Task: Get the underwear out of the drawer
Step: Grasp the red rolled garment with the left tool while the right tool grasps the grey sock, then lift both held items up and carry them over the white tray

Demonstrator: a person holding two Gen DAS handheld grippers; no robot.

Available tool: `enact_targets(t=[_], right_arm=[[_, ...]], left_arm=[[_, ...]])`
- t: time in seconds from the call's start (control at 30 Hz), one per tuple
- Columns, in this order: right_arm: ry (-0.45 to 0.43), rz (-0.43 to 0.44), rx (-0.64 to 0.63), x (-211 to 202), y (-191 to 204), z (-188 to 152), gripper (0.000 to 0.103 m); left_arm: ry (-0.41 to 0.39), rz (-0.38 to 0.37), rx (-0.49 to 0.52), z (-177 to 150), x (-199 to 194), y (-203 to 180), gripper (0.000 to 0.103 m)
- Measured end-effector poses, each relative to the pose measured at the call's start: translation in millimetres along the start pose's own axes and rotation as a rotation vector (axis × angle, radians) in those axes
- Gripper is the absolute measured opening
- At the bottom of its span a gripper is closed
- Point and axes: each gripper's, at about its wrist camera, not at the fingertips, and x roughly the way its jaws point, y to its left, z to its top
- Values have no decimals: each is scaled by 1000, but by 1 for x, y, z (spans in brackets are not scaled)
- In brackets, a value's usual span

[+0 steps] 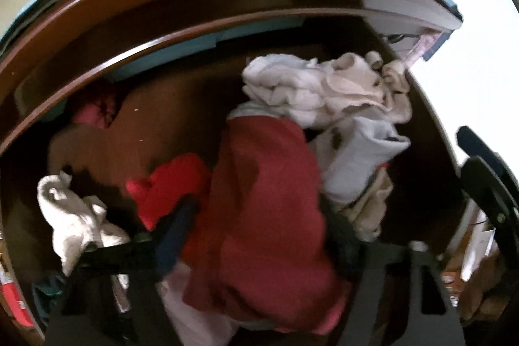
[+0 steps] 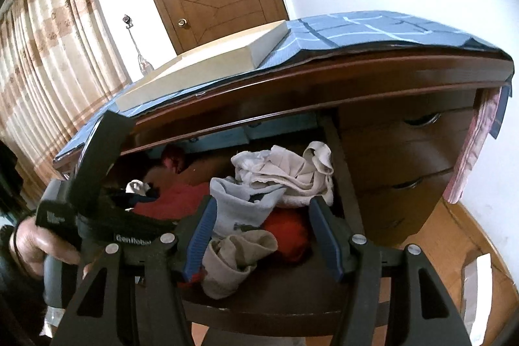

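My left gripper [image 1: 259, 235] pinched the dark red underwear [image 1: 269, 216] at lower centre, blur hiding its fingertips. My right gripper [image 2: 259, 235] stood spread above the drawer [image 2: 259, 307], its front edge cut off behind the fingers.

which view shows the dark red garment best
The left wrist view: the dark red garment fills the frame's centre, draped between the left gripper fingers. The right wrist view shows only a red patch of it behind the left gripper's body.

Clothes [image 2: 285, 171] in drawer [image 2: 259, 310] (box [image 2: 207, 67] above)
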Motion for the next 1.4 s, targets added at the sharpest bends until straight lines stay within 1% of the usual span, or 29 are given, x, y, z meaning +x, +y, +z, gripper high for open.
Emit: enact_targets(t=[0.03,0.07,0.13,0.23,0.3,0.33,0.4,0.43,0.53,0.6,0.63,0.7,0.73,0.8,0.83,0.87,0.9,0.97,1.0,1.07,1.1,1.23,1.33,1.4], right_arm=[[0,-2,3,0,-1,0,62],[1,-4,7,1,-1,1,62],[6,-5,12,2,-2,3,62],[12,12,22,3,-1,5,62],[24,46,31,5,1,8,62],[35,66,37,6,2,9,62],[68,88,47,13,5,9,62],[99,102,54,20,8,9,62],[180,126,78,38,15,10,62],[229,93,77,51,19,11,62],[269,58,74,62,22,12,62],[343,17,87,79,24,11,62],[365,12,100,86,24,11,62],[395,-35,110,96,24,10,62],[397,-54,122,99,22,11,62],[396,-50,133,103,21,11,60],[395,-47,142,105,20,12,46],[405,-45,156,109,17,12,32],[410,-40,170,110,15,11,27],[408,-26,179,109,13,9,21],[401,-17,178,108,12,8,19],[340,39,164,83,20,17,18],[281,92,148,57,29,36,18],[228,128,117,36,37,54,18]], left_arm=[[-13,-20,-4,-1,-3,1,50],[-23,-34,-10,-1,-6,3,44],[-60,-57,-28,-4,-17,8,40],[-128,-89,-23,-12,-39,12,33],[-176,-89,-29,-18,-54,15,33],[-214,-87,-33,-23,-66,18,33],[-262,-86,-39,-27,-79,23,33],[-291,-87,-45,-31,-90,27,33],[-342,-80,-56,-37,-107,35,33],[-373,-76,-60,-44,-117,37,33],[-388,-73,-61,-47,-124,40,33],[-401,-64,-66,-37,-123,48,33],[-407,-60,-69,-38,-125,50,33],[-415,-55,-66,-38,-123,50,33],[-419,-54,-65,-38,-123,50,33],[-423,-55,-65,-40,-124,51,33],[-425,-55,-66,-41,-124,52,33],[-429,-57,-69,-41,-124,55,33],[-432,-57,-68,-42,-126,56,33],[-438,-58,-62,-45,-129,57,33],[-439,-57,-59,-45,-129,57,33],[-450,-57,-57,-47,-135,60,33],[-471,-70,-48,-48,-144,61,33],[-491,-82,-43,-48,-154,61,33]])
